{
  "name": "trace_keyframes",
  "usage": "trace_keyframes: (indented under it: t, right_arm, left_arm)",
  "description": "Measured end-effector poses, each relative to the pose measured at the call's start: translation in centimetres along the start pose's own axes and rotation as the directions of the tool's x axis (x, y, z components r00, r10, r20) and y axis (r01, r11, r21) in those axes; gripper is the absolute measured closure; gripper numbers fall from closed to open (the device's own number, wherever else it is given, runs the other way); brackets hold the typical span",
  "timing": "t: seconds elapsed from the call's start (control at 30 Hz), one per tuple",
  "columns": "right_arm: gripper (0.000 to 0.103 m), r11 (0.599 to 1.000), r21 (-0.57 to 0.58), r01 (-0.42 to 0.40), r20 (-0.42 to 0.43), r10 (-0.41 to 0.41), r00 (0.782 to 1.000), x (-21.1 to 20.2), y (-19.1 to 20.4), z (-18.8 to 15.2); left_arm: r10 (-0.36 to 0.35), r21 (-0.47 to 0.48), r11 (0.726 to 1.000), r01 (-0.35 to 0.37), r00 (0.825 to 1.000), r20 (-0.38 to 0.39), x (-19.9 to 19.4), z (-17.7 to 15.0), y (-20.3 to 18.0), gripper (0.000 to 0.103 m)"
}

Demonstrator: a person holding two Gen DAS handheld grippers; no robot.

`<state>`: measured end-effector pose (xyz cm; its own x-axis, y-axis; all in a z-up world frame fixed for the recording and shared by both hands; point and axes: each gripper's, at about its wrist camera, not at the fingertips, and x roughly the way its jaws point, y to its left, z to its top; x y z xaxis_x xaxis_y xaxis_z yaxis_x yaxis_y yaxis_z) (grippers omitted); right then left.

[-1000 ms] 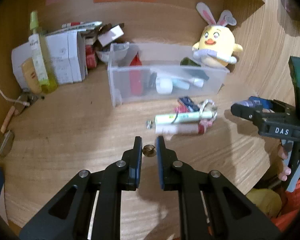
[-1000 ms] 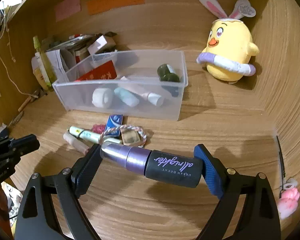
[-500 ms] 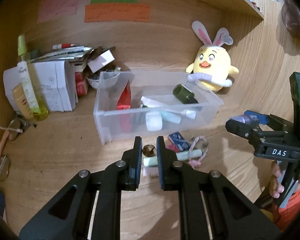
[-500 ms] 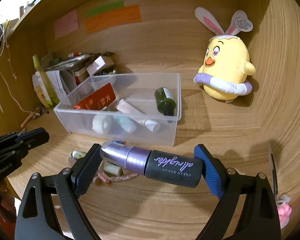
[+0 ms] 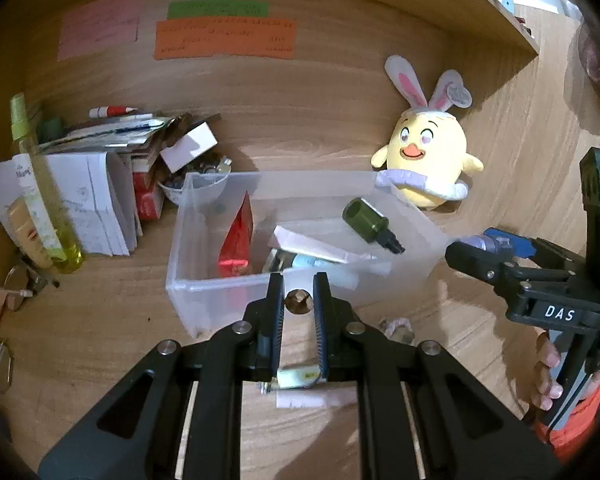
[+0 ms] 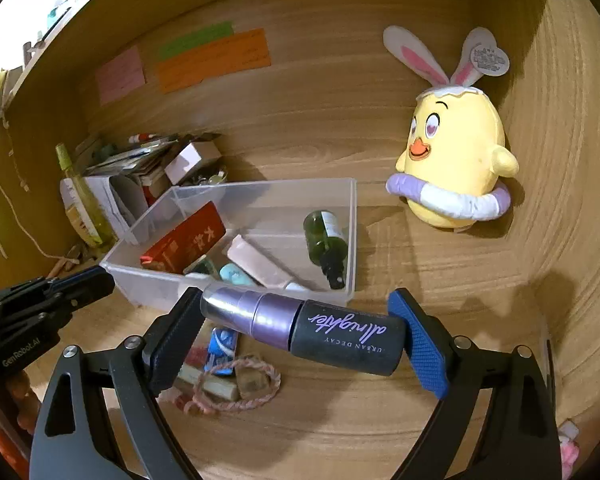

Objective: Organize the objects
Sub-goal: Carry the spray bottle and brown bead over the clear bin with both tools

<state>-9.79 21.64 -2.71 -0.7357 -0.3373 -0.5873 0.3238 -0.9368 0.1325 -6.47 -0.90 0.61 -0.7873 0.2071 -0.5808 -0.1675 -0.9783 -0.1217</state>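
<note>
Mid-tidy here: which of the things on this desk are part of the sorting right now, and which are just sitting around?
In play:
- purple spray bottle, clamped in the right gripper
- small brass piece, pinched in the left gripper
- clear bin
- braided cord and tubes loose on the desk

Lying about:
- chick plush
- paper stack
- sticky notes

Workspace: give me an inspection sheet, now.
Surface: wooden desk, walled alcove.
Job's things: clear bin holding green bottle, red packet, tubes; purple spray bottle; small brass piece.
Clutter: loose tubes and braided cord before the bin; paper stack; yellow bottle.
Grippers: left gripper shut on the brass piece; right gripper clamps the spray bottle end to end.
Cables: white cord at left.
Surroundings: chick plush; sticky notes.
</note>
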Motion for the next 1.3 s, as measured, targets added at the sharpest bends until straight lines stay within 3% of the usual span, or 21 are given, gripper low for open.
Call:
trace_keyframes:
  t: [0.63, 1.0, 1.3]
  right_arm:
    - [0.012, 0.998, -0.058, -0.028, 0.023, 0.029, 0.999, 2.8, 1.5, 5.4]
    - [0.012, 0.997, -0.057, -0.059, -0.078, 0.055, 0.995, 7.3, 1.8, 5.3]
    - [0.012, 0.994, -0.099, -0.045, -0.139, 0.031, 0.99, 9.5, 2.4, 4.2]
  left_arm:
    - [-0.012, -0.025, 1.0, 0.012, 1.0, -0.001, 3.2, 3.9, 0.7, 0.09]
    - [-0.016, -0.074, 0.997, 0.011, 0.998, -0.065, 6.6, 4.0, 2.4, 0.09]
    - [-0.045, -0.085, 0.996, 0.035, 0.992, -0.12, 8.4, 3.3, 2.6, 0.09]
